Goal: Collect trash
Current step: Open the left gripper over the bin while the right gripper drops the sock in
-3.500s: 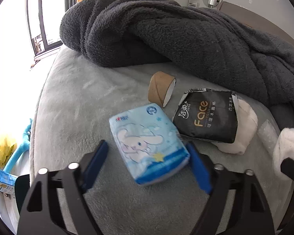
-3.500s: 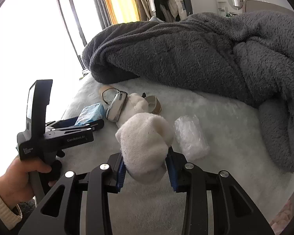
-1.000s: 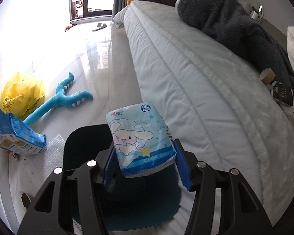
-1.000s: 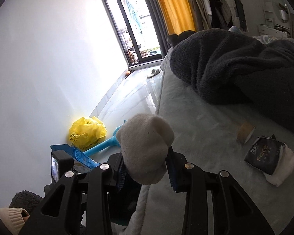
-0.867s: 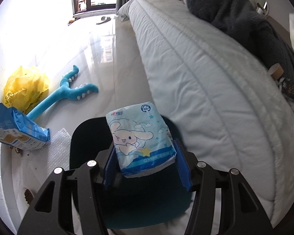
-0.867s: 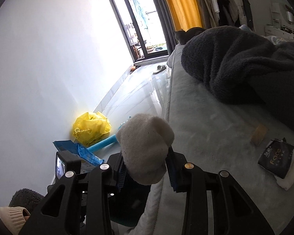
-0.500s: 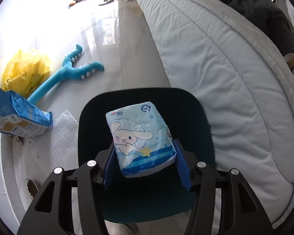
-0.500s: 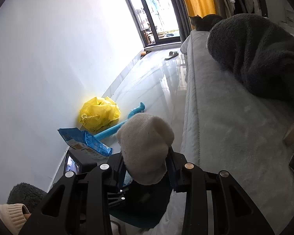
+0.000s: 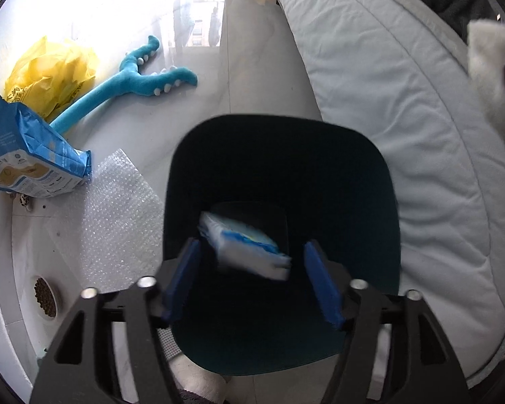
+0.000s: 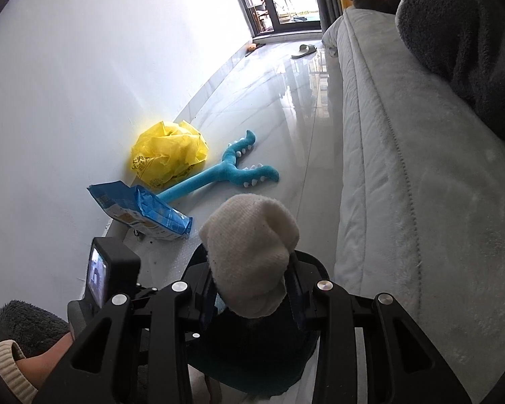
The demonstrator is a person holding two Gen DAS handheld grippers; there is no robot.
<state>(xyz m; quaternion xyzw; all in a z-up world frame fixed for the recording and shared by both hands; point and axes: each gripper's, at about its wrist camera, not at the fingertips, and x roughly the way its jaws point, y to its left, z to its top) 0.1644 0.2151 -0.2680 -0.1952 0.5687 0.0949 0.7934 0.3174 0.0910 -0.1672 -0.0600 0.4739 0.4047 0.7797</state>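
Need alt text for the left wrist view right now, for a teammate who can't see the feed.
The left gripper is opening above a dark bin, and a blue tissue pack, blurred, sits between its fingers without touching them. Beside the bin lie bubble wrap, a blue bag and a bed.

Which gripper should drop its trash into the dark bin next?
Right. The right gripper is shut on the white sock, just above the bin. The left gripper is opening, and its tissue pack is already falling in.
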